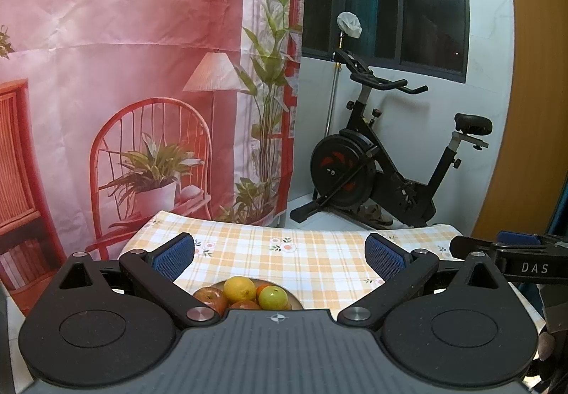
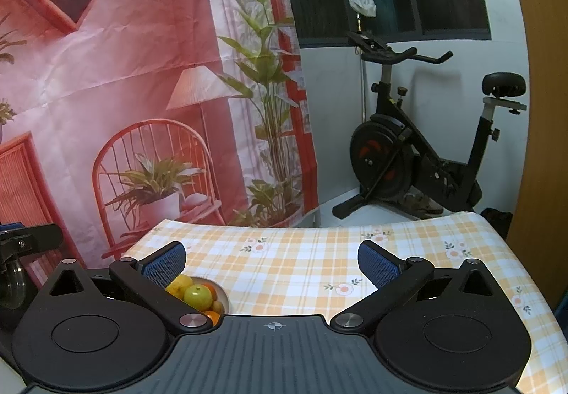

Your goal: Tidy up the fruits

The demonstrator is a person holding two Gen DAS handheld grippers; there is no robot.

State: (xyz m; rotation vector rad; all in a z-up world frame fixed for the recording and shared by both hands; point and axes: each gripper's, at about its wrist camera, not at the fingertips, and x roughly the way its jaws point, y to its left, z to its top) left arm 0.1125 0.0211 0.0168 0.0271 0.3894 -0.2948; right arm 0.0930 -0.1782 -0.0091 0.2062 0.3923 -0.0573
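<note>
A pale bowl [image 1: 297, 301] of fruit sits on the checked tablecloth [image 1: 301, 252], partly hidden under my left gripper's body. In it I see a yellow lemon [image 1: 239, 288], a green-yellow fruit [image 1: 272, 298] and a red apple [image 1: 210, 298]. My left gripper [image 1: 280, 257] hovers open just above and behind the bowl, nothing between its blue pads. In the right wrist view the same bowl [image 2: 223, 292] lies low left, with the green-yellow fruit [image 2: 197, 297] on top. My right gripper [image 2: 271, 260] is open and empty, to the right of the bowl.
The tablecloth [image 2: 319, 269] stretches right and back to the table's far edge. Behind it hangs a pink printed backdrop [image 1: 142, 74]. An exercise bike [image 1: 383, 159] stands on the floor beyond the table. The other gripper's arm [image 1: 514, 262] shows at the right edge.
</note>
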